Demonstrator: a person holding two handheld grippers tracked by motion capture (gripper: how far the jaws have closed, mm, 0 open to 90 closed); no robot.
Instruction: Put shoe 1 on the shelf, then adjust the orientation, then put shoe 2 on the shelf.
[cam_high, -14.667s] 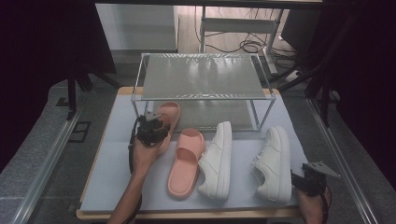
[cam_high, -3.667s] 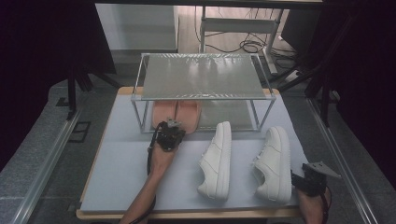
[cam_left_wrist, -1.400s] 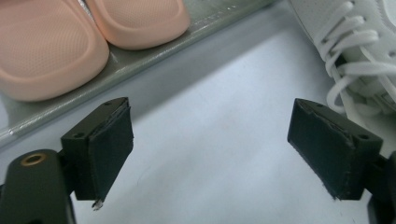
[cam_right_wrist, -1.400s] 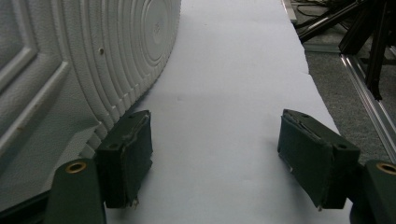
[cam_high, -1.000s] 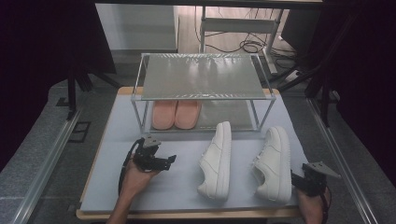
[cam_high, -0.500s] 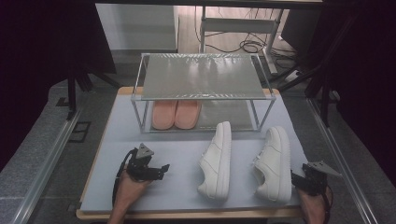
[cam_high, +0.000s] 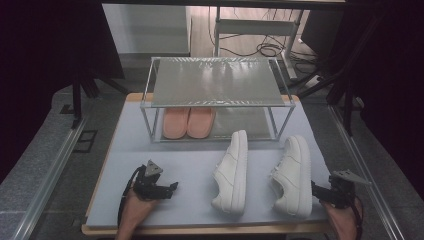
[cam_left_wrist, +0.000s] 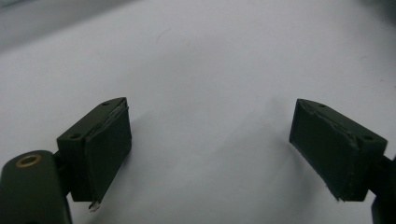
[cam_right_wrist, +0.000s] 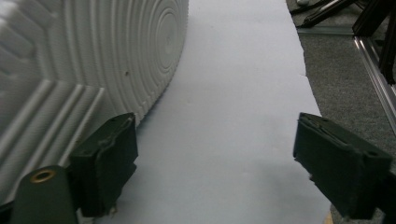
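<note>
Gaping right claw (cam_right_wrist: 212, 163) beside ribbed white sole (cam_right_wrist: 93, 60) (concentric rings).

Lab or test bay for recording, not a home. Table (cam_high: 115, 165) covered with a plain grey-blue mat, standing alone on grey carpet. Dark curtains hang at 9 and 3 o'clock. Black stand legs (cam_high: 82, 100) on the floor at 10 o'clock, more at 2 o'clock. Loose cables (cam_high: 265, 49) trail over the floor at 12 o'clock beside a metal frame (cam_high: 250, 25). Aluminium rail (cam_high: 47, 175) runs along the floor at 8 o'clock.
</note>
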